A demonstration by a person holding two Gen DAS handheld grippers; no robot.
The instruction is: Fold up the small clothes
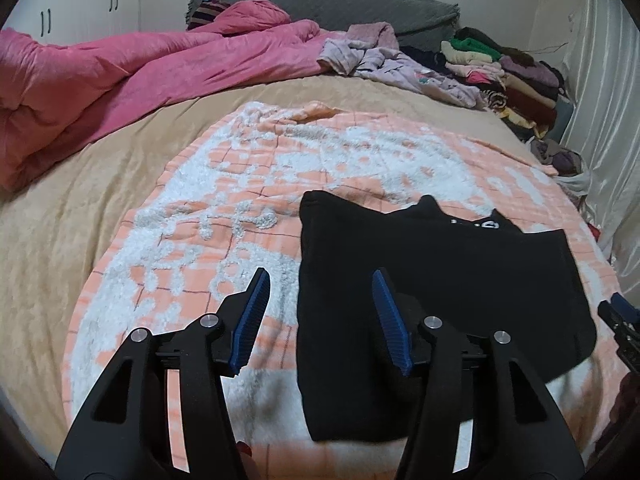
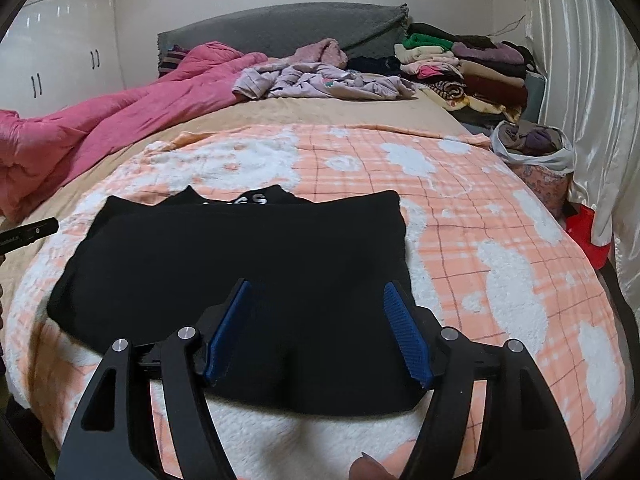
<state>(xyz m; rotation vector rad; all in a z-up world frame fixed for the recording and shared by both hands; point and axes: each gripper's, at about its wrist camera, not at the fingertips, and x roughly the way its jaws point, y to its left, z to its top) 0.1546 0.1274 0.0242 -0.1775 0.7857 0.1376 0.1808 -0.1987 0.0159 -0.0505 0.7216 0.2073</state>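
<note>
We've got both claws – left gripper [image 1: 320, 312] and right gripper [image 2: 320, 324] – spread and empty over the soft, floppy black knit garment [image 2: 240, 264] on the peach-and-white checked fleece blanket [image 2: 480, 216] – we'd pinch its edges.

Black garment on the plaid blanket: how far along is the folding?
Done: black garment lies folded flat on the plaid blanket. In hand: nothing; left gripper and right gripper are open above it. Left: the crumpled lilac clothes behind.
</note>
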